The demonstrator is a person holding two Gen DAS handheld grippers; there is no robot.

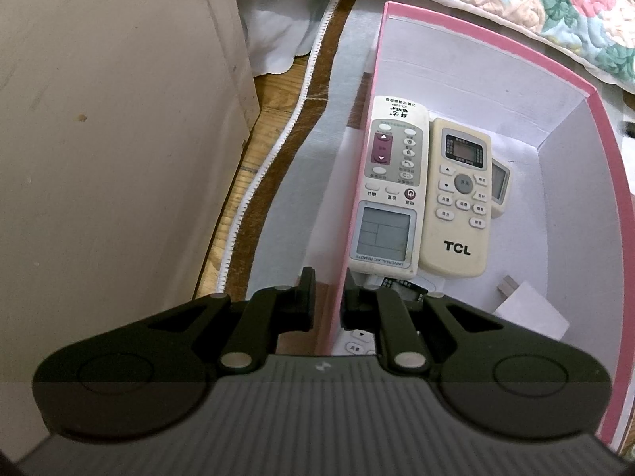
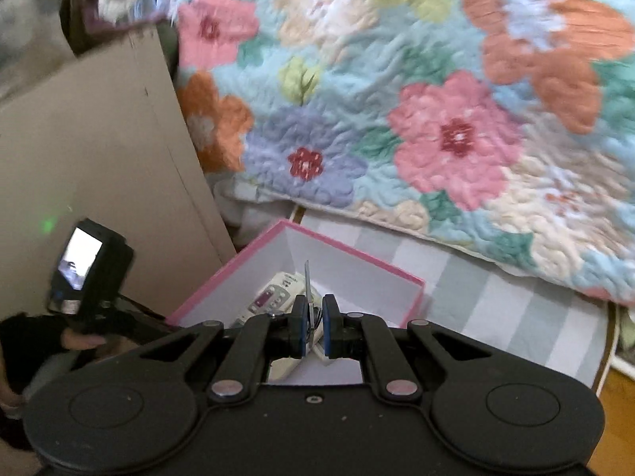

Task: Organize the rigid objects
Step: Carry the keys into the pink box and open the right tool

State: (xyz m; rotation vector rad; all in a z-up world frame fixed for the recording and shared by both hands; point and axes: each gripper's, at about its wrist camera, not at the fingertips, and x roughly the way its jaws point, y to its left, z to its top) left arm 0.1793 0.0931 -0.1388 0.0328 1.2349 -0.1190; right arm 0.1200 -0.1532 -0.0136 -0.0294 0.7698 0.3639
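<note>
A floral quilted bedspread [image 2: 397, 111] borders the pink-rimmed white cardboard box [image 1: 611, 182], whose left wall the left gripper [image 1: 329, 297] clamps; inside, smooth remote controls [image 1: 391, 186] lie ahead. The right gripper [image 2: 313, 325] pinches a thin flat card [image 2: 307, 277] above it.

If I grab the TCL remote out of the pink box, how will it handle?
The TCL remote looks like rigid plastic, so probably stiff and light. Its smooth rounded casing may slip between fingers. It lies flat against the neighbouring remote, so lifting could nudge that.

Two remotes [image 1: 393, 186] side by side in box [image 1: 555, 150], quilt [image 2: 397, 99] behind, cabinet [image 1: 111, 119] left.
</note>
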